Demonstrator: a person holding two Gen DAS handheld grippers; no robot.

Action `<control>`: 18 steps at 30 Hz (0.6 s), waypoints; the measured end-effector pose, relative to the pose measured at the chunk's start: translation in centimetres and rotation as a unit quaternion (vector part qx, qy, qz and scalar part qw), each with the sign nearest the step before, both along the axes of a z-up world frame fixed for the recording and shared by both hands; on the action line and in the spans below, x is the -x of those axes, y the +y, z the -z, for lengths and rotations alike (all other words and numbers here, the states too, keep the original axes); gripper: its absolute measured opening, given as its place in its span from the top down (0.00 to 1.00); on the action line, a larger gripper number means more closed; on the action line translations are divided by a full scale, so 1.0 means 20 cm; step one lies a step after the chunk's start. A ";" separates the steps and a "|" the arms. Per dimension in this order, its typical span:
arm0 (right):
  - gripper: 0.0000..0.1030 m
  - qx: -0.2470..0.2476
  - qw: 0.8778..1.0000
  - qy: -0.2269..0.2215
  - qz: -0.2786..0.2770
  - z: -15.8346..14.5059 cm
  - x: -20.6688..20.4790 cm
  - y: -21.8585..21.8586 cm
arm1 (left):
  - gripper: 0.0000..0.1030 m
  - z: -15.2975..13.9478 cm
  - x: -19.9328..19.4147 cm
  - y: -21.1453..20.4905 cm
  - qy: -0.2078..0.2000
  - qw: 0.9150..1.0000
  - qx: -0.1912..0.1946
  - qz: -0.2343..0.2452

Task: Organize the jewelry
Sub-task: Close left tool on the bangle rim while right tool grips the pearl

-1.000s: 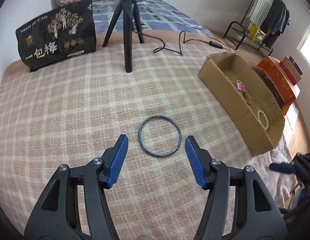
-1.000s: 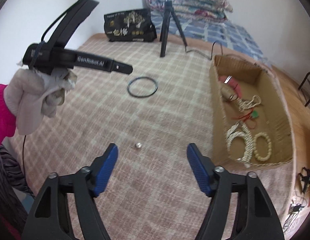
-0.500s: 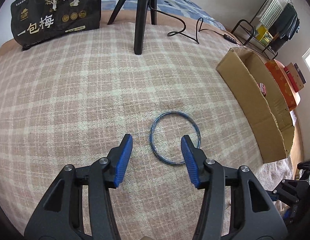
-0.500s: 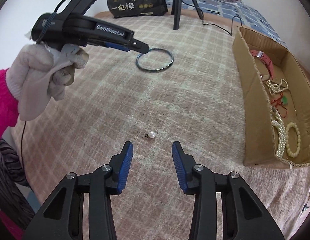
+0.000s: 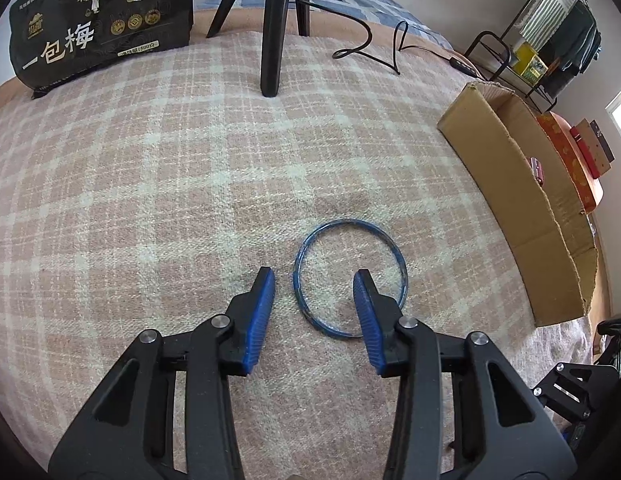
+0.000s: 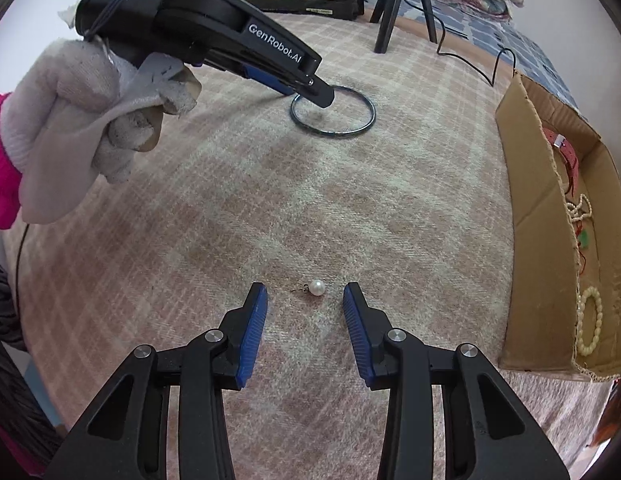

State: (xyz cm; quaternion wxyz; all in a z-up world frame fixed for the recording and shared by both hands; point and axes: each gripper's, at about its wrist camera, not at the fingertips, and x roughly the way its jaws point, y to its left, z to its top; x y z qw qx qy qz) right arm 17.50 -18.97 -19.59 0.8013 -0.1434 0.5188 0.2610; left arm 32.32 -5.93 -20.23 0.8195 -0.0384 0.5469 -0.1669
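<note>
A thin blue bangle (image 5: 390,242) lies flat on the checked blanket. My left gripper (image 5: 315,280) is open, low over it, with the bangle's near-left rim between the fingers and the right finger inside the ring. The bangle (image 6: 368,120) and left gripper (image 6: 320,94) also show in the right wrist view. A small pearl earring (image 6: 316,288) lies on the blanket just ahead of my right gripper (image 6: 305,294), which is open and straddles it. A cardboard box (image 6: 530,216) at the right holds pearl necklaces and a bead bracelet (image 6: 588,326).
A black tripod leg (image 5: 274,40) stands behind the bangle, with a cable (image 5: 374,50) trailing right. A black printed bag (image 5: 98,24) leans at the back left. The box (image 5: 510,200) lies along the blanket's right edge. A metal rack (image 5: 522,60) stands far right.
Both grippers have moved forward and down. The left one now has the bangle's rim between its fingers. The right one has closed in on the pearl earring.
</note>
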 end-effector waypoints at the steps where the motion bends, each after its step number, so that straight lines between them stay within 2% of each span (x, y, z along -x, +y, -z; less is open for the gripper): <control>1: 0.63 0.002 1.000 -0.001 -0.001 0.00 0.00 0.00 | 0.60 0.01 0.00 0.00 -0.001 1.000 -0.001 0.001; 4: 0.64 0.008 1.000 -0.008 -0.007 0.01 -0.01 0.02 | 0.60 0.02 -0.01 -0.02 -0.004 1.000 -0.006 0.003; 5: 0.67 0.011 1.000 -0.009 -0.009 0.01 -0.01 0.02 | 0.66 0.02 -0.01 -0.02 -0.005 1.000 -0.011 0.004; 7: 0.78 0.016 1.000 -0.009 -0.013 0.01 -0.01 0.04 | 0.75 0.03 -0.01 -0.03 -0.011 1.000 -0.025 0.003; 9: 0.84 0.014 1.000 -0.007 -0.016 0.01 0.00 0.04 | 0.85 0.04 -0.01 -0.03 -0.013 1.000 -0.029 0.001; 11: 0.86 0.012 1.000 -0.005 -0.018 0.01 0.01 0.05 | 0.95 0.04 -0.01 -0.02 -0.015 0.999 -0.031 -0.002; 18: 0.86 0.007 1.000 -0.008 -0.017 0.00 0.01 0.05 | 0.98 0.00 0.01 0.00 -0.034 0.999 -0.032 -0.007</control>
